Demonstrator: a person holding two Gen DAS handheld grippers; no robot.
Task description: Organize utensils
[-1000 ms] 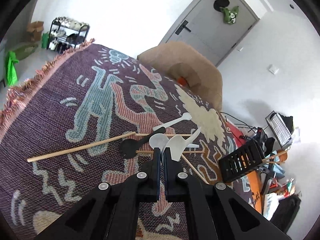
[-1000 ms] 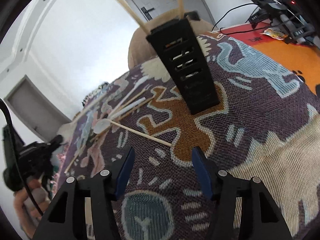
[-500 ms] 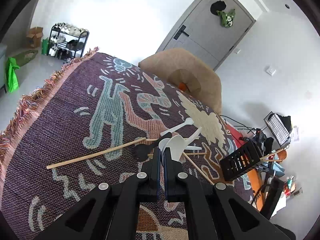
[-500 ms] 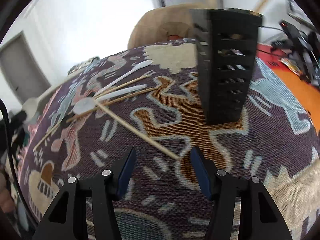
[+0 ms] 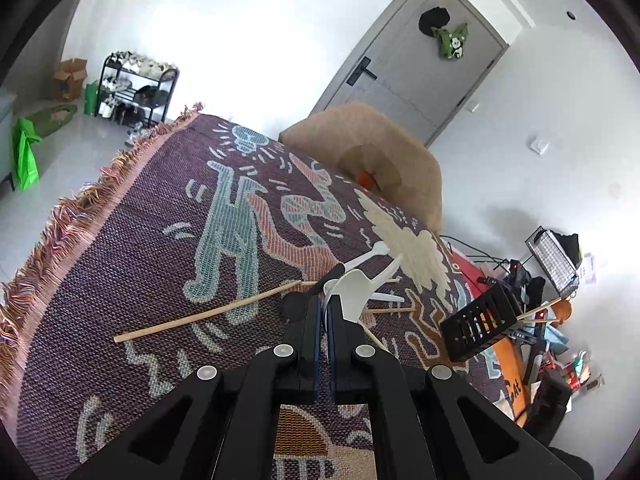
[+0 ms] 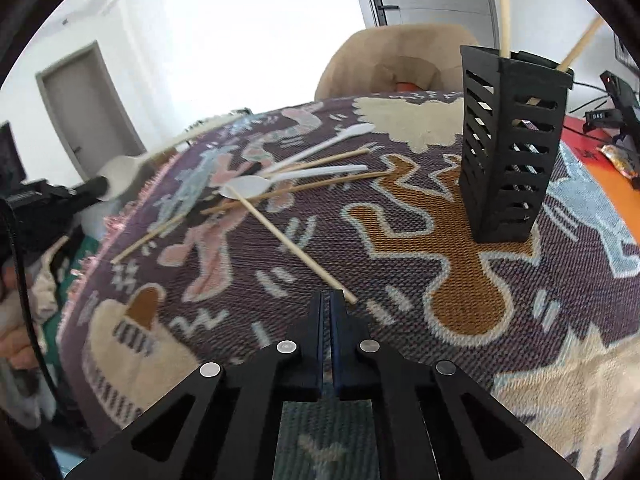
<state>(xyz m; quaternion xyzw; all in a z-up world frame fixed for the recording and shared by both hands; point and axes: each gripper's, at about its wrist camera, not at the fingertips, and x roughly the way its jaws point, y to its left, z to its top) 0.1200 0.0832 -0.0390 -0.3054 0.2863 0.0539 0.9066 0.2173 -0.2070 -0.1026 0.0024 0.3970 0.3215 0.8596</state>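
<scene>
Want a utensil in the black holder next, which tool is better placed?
Left. The left tool grips the white spoon; the right tool sits shut beside a chopstick end, seemingly empty, though nearer the black holder.

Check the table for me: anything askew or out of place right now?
Yes: loose chopsticks and white spoons lie crisscrossed on the rug-covered table, outside the upright black holder. The left claw grips another white spoon.

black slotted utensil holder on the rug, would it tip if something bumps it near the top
Probably yes. The black slotted utensil holder stands tall on a narrow base, and the woven rug gives soft footing. Its walls are mostly open slots, so it is likely light. The long wooden sticks leaning out above its rim may add leverage.
</scene>
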